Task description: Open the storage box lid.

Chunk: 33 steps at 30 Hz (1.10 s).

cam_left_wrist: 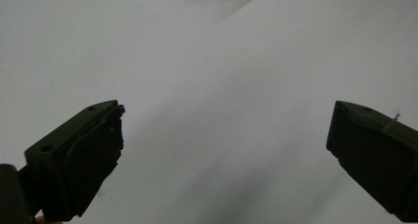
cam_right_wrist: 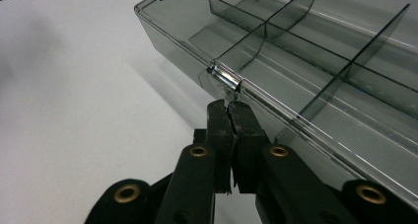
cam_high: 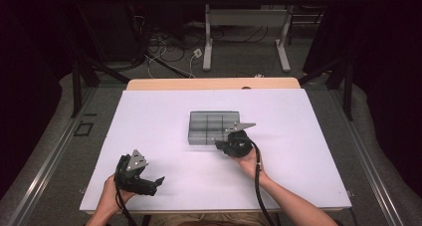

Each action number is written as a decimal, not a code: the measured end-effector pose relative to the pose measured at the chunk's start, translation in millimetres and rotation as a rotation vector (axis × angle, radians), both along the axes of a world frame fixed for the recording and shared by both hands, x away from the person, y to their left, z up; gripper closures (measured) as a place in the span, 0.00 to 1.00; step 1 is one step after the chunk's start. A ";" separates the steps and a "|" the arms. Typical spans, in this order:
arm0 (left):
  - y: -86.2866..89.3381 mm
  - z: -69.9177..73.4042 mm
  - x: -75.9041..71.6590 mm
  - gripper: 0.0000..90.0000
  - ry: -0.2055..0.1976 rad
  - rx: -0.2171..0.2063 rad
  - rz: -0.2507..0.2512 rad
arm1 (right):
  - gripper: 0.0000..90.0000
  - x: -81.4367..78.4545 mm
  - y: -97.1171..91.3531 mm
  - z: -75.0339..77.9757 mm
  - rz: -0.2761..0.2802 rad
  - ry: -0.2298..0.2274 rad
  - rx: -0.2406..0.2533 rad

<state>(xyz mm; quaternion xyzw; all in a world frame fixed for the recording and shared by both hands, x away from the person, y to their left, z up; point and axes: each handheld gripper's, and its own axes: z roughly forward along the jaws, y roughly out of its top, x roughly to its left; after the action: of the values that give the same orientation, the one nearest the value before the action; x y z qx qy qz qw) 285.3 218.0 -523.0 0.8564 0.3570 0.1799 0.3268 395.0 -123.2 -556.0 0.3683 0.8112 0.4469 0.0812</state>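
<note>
Resting low over the bare table (cam_high: 164, 136), the left gripper (cam_high: 141, 178) has its jaws spread wide with nothing between them. Farther off, the right gripper (cam_right_wrist: 229, 108) has its jaws pressed together, pinching the small clear latch (cam_right_wrist: 225, 79) on the near wall of the box (cam_high: 214, 127) just beyond its tips.

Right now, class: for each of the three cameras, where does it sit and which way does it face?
High view: above the person's side, looking forward and down on the white table; forearms, both grippers show.
Left gripper view: on the left gripper, facing bare table; open jaws.
Right gripper view: on the right gripper, shut at the clear box's latch.
High and right views share the clear box.
</note>
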 end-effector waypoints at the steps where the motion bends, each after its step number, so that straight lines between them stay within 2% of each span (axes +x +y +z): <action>1: -0.2 0.0 -0.3 0.01 0.003 0.001 0.001 | 0.98 -1.0 0.0 0.9 -0.008 0.011 -0.007; 3: -0.1 0.0 -0.2 0.01 0.000 0.000 -0.001 | 0.98 -0.6 -0.2 0.6 -0.005 0.001 -0.004; 5: 0.9 1.5 -0.4 0.01 0.014 0.009 -0.005 | 0.98 -0.7 -0.6 1.3 -0.001 0.000 -0.009; 9: 0.4 0.7 -0.6 0.01 -0.003 0.002 0.004 | 0.98 -1.3 -0.8 1.6 -0.005 0.003 -0.007; 10: 0.7 2.4 -0.9 0.01 0.016 0.015 -0.002 | 0.98 -1.7 -1.5 2.4 0.001 0.007 -0.015; 14: -0.4 2.2 -1.1 0.01 0.013 0.012 -0.010 | 0.98 -3.2 -0.9 4.7 -0.003 -0.027 0.014; 15: -0.4 2.3 -1.2 0.01 0.013 0.012 -0.009 | 0.98 -3.9 -1.8 6.3 -0.002 -0.020 0.000; 17: 0.0 2.5 -1.0 0.01 0.010 0.013 -0.010 | 0.98 -3.6 -1.5 5.6 -0.007 -0.030 0.014; 18: -0.5 1.2 -1.0 0.01 -0.007 0.006 -0.001 | 0.98 -4.0 -2.1 6.6 -0.006 -0.021 0.008; 19: -0.4 1.3 -0.9 0.01 -0.006 0.007 -0.001 | 0.98 -3.8 -1.7 6.1 -0.009 -0.032 0.019; 20: 0.3 2.8 -0.8 0.01 0.011 0.016 -0.010 | 0.98 -3.9 -1.9 6.5 -0.007 -0.040 0.020; 22: 0.0 2.4 -0.8 0.01 0.010 0.014 -0.011 | 0.98 -4.6 -1.6 7.0 -0.012 -0.038 0.031; 26: -0.5 2.6 -0.8 0.01 0.007 0.017 -0.012 | 0.96 -3.7 -3.2 7.8 -0.016 -0.036 0.024; 27: -0.6 1.9 -0.6 0.01 0.003 0.012 -0.010 | 0.96 -3.9 -3.3 7.8 -0.022 -0.035 0.038; 29: -1.1 1.5 -0.3 0.01 0.004 0.013 -0.004 | 0.96 -4.2 -3.5 9.4 -0.014 -0.029 0.022; 30: -1.5 0.9 0.2 0.01 -0.007 0.010 -0.001 | 0.96 -3.7 -2.8 8.6 -0.020 -0.048 0.036; 31: -1.0 2.5 0.6 0.01 0.009 0.021 -0.009 | 0.96 -3.7 -3.1 9.2 -0.018 -0.046 0.034; 33: -2.3 2.5 1.3 0.01 -0.007 0.014 -0.006 | 0.96 -3.5 -3.5 10.1 -0.016 -0.055 0.041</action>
<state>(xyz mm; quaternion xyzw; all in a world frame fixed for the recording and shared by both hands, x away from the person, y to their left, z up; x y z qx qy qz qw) 286.6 215.8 -520.6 0.8592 0.3518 0.1845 0.3226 391.5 -126.7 -545.9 0.3638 0.7965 0.4725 0.0995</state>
